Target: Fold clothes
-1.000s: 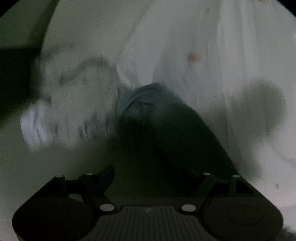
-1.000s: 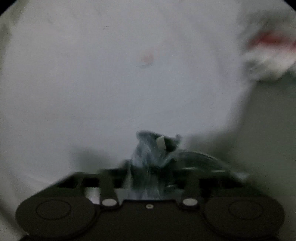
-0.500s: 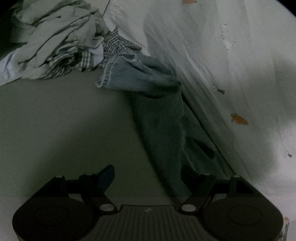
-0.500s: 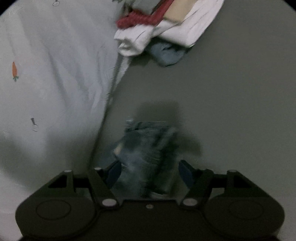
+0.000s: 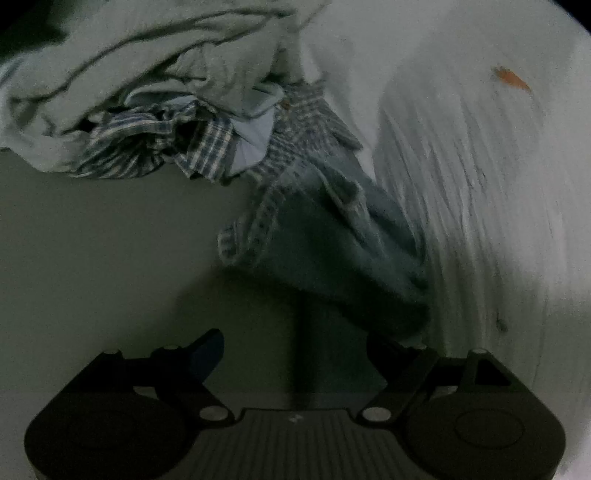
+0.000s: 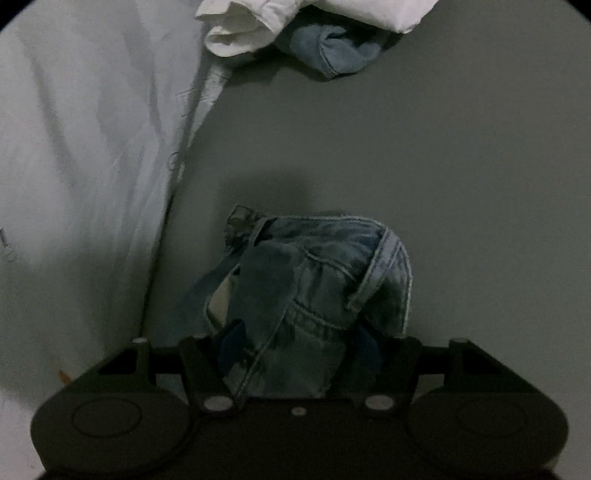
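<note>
A blue denim garment point(image 5: 325, 251) lies crumpled on the grey surface, beside a white printed sheet point(image 5: 480, 177). My left gripper point(image 5: 295, 350) is open, its fingers wide apart, just in front of the denim's near end; I cannot tell if its right finger touches the cloth. In the right wrist view my right gripper point(image 6: 299, 343) is shut on the bunched waistband end of the denim garment point(image 6: 314, 280), which rises between the fingers.
A pile of unfolded clothes, pale green cloth over a plaid shirt point(image 5: 155, 136), lies at the back left. A stack of folded white cloth point(image 6: 295, 18) on a folded denim piece point(image 6: 332, 48) sits at the back. Grey surface point(image 6: 443, 184) spreads to the right.
Both grippers have swung down from facing the white sheet toward the grey surface. The left gripper has moved closer to the clothes pile. The right gripper's fingers have closed on the denim.
</note>
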The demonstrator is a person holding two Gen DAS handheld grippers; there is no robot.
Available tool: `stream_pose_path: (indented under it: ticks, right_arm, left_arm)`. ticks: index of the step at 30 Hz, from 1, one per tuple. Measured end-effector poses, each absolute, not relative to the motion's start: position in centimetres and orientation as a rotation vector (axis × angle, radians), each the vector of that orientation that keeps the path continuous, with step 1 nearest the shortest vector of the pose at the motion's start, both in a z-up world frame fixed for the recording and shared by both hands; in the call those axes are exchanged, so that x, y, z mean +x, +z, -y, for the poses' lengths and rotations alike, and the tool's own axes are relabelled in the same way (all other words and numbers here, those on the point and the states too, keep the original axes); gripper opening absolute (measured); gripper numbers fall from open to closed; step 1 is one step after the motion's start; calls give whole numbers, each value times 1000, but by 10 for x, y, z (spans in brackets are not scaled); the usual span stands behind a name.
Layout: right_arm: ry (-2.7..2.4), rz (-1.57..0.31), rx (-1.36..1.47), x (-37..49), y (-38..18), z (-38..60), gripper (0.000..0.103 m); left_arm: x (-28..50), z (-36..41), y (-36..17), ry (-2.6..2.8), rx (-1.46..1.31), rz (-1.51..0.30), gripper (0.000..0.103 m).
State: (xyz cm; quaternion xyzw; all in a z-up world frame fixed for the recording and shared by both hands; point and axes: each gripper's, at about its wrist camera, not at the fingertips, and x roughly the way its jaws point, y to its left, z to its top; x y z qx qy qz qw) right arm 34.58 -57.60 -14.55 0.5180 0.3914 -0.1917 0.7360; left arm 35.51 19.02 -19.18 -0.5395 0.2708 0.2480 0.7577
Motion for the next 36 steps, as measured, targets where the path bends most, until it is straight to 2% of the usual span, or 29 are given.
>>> stream_pose_path:
  ticks: [7,9,14,18,23,25,26,27,28,30,31,33,36]
  right_arm:
    - [-491,-857,1170,357,-136,569,67]
    - [-495,-852,1159,360,-138,566,67]
    - [-505,-863,1109,363,-136,562,67]
    - [-499,-869,1114,364,-135,565,68]
    - [-497,-868,1161,361,-141,572,70]
    - [-501,-872,1171,362,-144,574,67]
    - [-494,-862,1159,362,-143,573,57]
    - [-484,-848,1140,362,-141,573,31]
    - [-474,-835,1121,362,-139,572,15]
    - [-437,-781,1076,362,-126,571,11]
    - [-411,-734,1051,362,-116,570,11]
    - [-344,-655,991,367,-94,570,11]
    - [-263,-561,963,377,-61,574,10]
  left_arm:
    - [392,-203,-200,471,-1341,-553,86]
    - [404,-187,-187,455,-1259,-557,86]
    - [449,-129,-152,405,-826,-586,82]
    - [491,-113,-152,333,-807,-598,81]
    - [549,-122,-171,476,-741,-747,83]
    - [558,-131,-180,524,-745,-794,80]
    - [558,-135,-186,548,-771,-802,75]
    - [556,-139,-191,574,-802,-798,58]
    - [553,-142,-194,599,-827,-785,46]
    - [548,-148,-193,616,-862,-782,30]
    - [546,-151,-190,598,-864,-774,16]
    - [543,-153,-176,559,-818,-744,11]
    - [534,-152,-139,516,-757,-666,9]
